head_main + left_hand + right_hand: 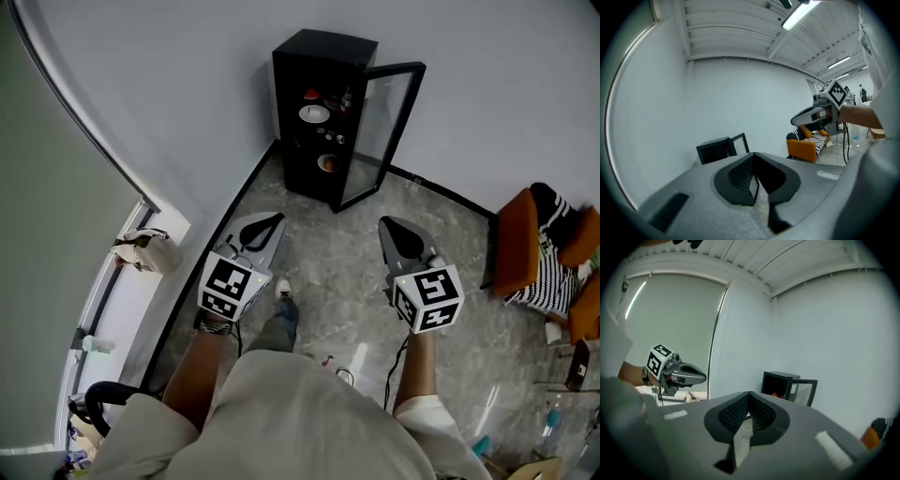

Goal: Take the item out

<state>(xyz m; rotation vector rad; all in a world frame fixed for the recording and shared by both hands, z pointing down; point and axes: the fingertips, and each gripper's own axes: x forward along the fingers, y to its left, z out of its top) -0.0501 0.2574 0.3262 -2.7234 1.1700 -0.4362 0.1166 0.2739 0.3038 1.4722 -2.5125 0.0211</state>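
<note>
Left gripper (pixel 278 219) at 7 o'clock, clenched on nothing; right gripper (pixel 387 223) at 5 o'clock, likewise clenched and empty. Well ahead at 12 o'clock, black cabinet (pixel 323 52) with glass door (pixel 386 131) swung open; white dish (pixel 314 113) among items on its shelves.

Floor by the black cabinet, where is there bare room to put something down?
The floor between the cabinet, its open door and the shoe is bare. Crowded: inside the cabinet, and the right side by the orange chairs.
</note>
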